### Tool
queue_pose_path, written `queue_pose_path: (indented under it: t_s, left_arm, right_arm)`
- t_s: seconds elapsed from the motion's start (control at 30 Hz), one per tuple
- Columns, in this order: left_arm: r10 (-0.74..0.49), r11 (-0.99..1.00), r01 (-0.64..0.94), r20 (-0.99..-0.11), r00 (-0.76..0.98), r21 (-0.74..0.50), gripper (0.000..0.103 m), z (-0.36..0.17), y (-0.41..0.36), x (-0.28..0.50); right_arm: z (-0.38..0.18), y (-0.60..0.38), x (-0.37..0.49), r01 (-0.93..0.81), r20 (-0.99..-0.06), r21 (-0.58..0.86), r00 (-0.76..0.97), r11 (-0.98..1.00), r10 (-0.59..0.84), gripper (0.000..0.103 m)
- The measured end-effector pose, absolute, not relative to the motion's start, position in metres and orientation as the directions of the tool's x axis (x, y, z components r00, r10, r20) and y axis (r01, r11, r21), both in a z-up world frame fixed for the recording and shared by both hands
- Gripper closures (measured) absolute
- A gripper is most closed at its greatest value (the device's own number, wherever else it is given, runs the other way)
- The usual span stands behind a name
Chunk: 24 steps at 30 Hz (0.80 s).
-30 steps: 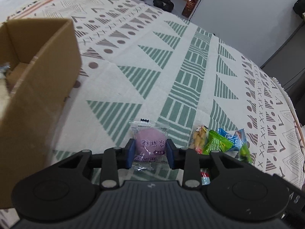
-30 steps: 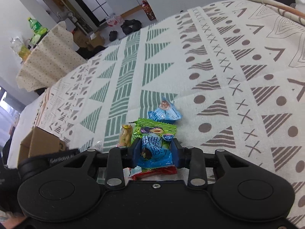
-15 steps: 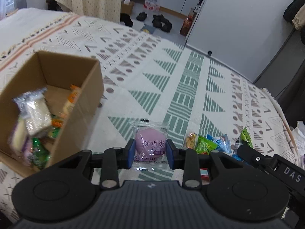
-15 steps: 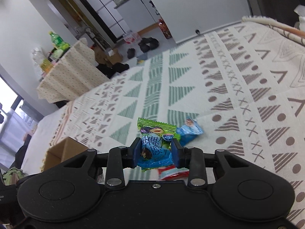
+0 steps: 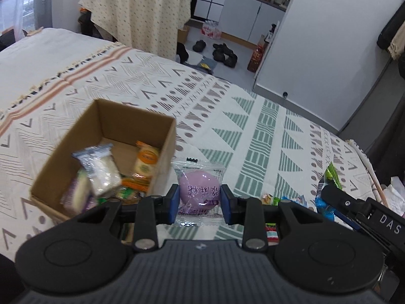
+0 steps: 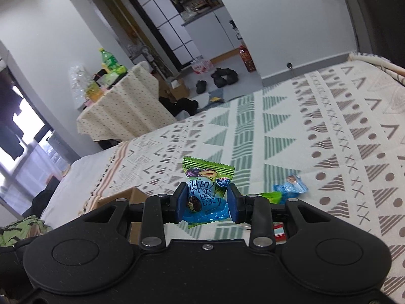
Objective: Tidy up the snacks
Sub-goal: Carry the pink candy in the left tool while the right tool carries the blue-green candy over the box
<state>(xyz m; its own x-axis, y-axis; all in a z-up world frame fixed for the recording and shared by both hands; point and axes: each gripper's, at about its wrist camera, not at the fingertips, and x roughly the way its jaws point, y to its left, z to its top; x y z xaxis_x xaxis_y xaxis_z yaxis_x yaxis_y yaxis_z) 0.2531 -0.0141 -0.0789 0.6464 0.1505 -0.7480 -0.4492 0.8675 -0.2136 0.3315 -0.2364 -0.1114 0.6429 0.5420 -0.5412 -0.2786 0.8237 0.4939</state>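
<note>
In the left wrist view my left gripper [image 5: 200, 204] is shut on a clear packet with a purple cake [image 5: 198, 192], held in the air just right of an open cardboard box [image 5: 111, 119] that holds several snack packets [image 5: 101, 174]. The right gripper [image 6: 207, 204] is shut on a green and blue snack packet [image 6: 206, 190], lifted above the patterned bedspread [image 6: 329, 131]. A corner of the box [image 6: 124, 197] shows low at the left of the right wrist view. Loose snacks [image 5: 291, 200] lie on the bedspread to the right of my left gripper, and the right gripper's black body [image 5: 364, 215] enters there.
A blue packet [image 6: 291, 186] and a red and white one [image 6: 278, 231] lie on the bed near my right gripper. Beyond the bed stand a table with a dotted cloth [image 5: 139, 12], shoes [image 5: 222, 52] on the floor and a white wall [image 5: 324, 50].
Both grippers have risen with their packets still held. In the left wrist view the box has slid from the left edge toward the middle, its inside now showing. The right wrist view now shows more of the room.
</note>
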Motion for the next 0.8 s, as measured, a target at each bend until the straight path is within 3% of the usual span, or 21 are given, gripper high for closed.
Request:
queue_pose_path:
  t_s: [0.33,0.8]
  left_arm:
    - [0.204,0.839,-0.497,-0.719,0.665,-0.222,0.070,-0.057,0.022,0.226]
    - [0.227,0.777,-0.576,-0.741,0.631,-0.253,0.070,-0.070,0.076,0.208]
  right_arm:
    - [-0.094,-0.192,0.306,-0.395,-0.508,0.454,0.622,0.799,0.596,0.070]
    - [-0.095,-0.142,0.286,-0.486,-0.495,0.430,0.578,0.761,0.649,0.070]
